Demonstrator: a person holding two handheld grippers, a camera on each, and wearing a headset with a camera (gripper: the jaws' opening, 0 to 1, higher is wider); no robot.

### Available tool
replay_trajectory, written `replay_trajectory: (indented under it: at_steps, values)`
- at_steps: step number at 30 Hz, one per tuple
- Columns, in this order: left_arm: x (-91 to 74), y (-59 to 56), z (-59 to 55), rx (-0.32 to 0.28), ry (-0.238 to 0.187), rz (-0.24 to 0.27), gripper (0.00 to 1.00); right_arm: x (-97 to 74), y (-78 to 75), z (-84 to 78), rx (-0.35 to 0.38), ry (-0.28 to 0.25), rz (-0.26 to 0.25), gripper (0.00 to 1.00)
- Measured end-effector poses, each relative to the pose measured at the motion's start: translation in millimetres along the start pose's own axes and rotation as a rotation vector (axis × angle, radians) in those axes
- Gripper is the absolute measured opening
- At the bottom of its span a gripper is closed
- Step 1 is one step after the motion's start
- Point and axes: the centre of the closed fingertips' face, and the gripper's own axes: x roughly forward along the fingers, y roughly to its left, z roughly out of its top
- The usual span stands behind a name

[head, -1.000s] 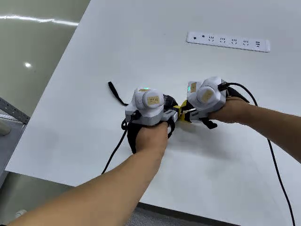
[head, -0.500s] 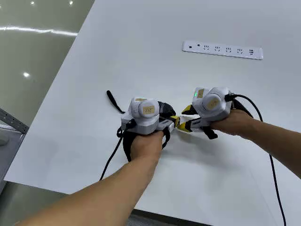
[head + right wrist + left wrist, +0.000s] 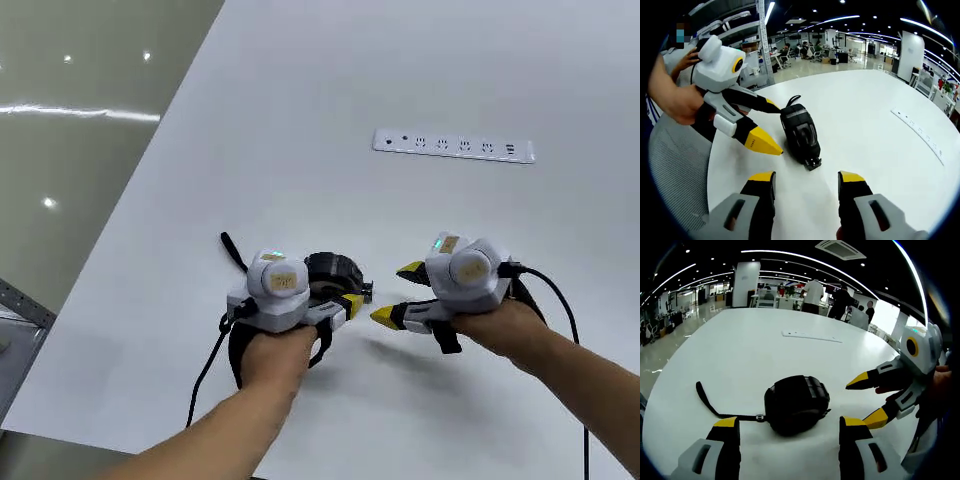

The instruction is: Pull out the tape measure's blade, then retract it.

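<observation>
Head view: black tape measure [image 3: 335, 271] lies on the white table [image 3: 300, 120]. Left gripper [image 3: 345, 298] sits just on the near side of it, one yellow tip beside the case. Right gripper [image 3: 398, 292] is to the case's right, jaws spread and pointed toward it, apart from it. Power strip [image 3: 453, 146] lies well beyond the tape measure.

Left gripper view: left gripper [image 3: 790, 422] has its jaws spread wide. The tape measure [image 3: 797, 402] lies just ahead, centred between the two tips, with bare table showing on either side, so neither jaw presses it. A black strap [image 3: 705, 397] trails off the case's left. Right gripper [image 3: 867, 399] is near the case's right side, jaws apart, gripping nothing. Power strip [image 3: 812, 336] lies far behind the case.

Right gripper view: right gripper [image 3: 807, 179] has its jaws spread, nothing between them. The tape measure [image 3: 800, 132] lies just ahead of the gap, a small tab at its near end. Left gripper [image 3: 776, 129] is at the case's left, jaws open; upper tip is right at the case's edge — contact cannot be told. Power strip [image 3: 920, 132] lies well to the case's right.
</observation>
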Motion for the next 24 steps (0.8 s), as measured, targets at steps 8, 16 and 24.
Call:
replay_trajectory:
  at_steps: [8, 16, 24]
  values:
    - [-27.6, 3.9, -6.8, 0.040, -0.003, -0.043, 0.83, -36.7, 20.2, -13.3, 0.103, -0.030, -0.056, 0.57]
    - [-54.8, 4.4, -8.8, 0.086, 0.002, -0.086, 0.88, -73.1, 38.1, -19.1, 0.185, -0.076, -0.112, 0.67]
    - [-78.4, 6.8, -8.1, 0.108, -0.014, -0.106, 0.93, -108.3, 50.2, -20.0, 0.249, -0.109, -0.150, 0.79]
